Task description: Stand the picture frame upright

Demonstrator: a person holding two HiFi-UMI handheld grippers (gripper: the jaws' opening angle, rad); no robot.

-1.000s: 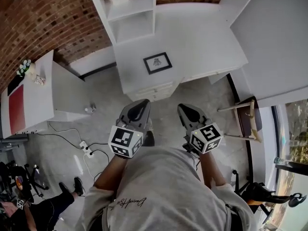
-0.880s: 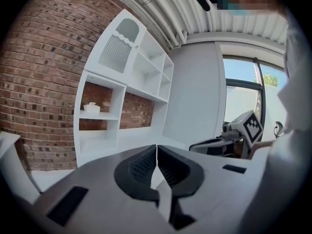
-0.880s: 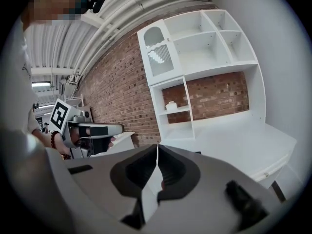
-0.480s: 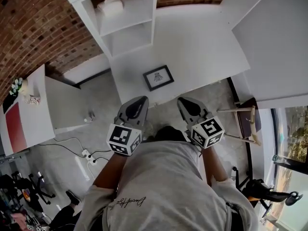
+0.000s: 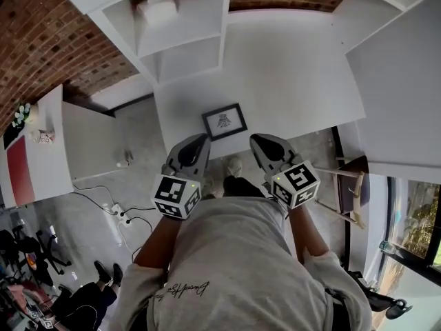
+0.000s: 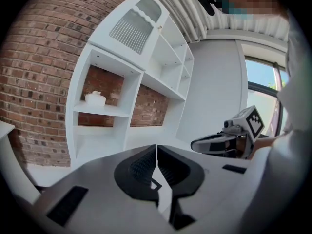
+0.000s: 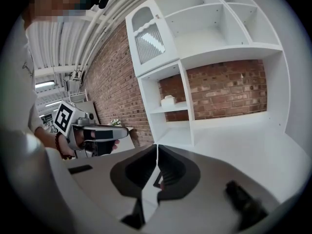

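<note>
At the bench (image 5: 289,67) edge, the left gripper (image 5: 200,138) and right gripper (image 5: 255,138) point forward, each pressed together, empty. Just ahead, a black picture frame (image 5: 224,121) lies flat.

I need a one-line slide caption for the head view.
Left gripper and right gripper, both shut, point toward a picture frame lying flat on a white desk.

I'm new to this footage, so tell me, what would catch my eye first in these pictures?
The black picture frame lies flat near the front edge of the white desk, dark against all that white. Just short of it, the left gripper and right gripper point toward it side by side, both shut and empty.
</note>
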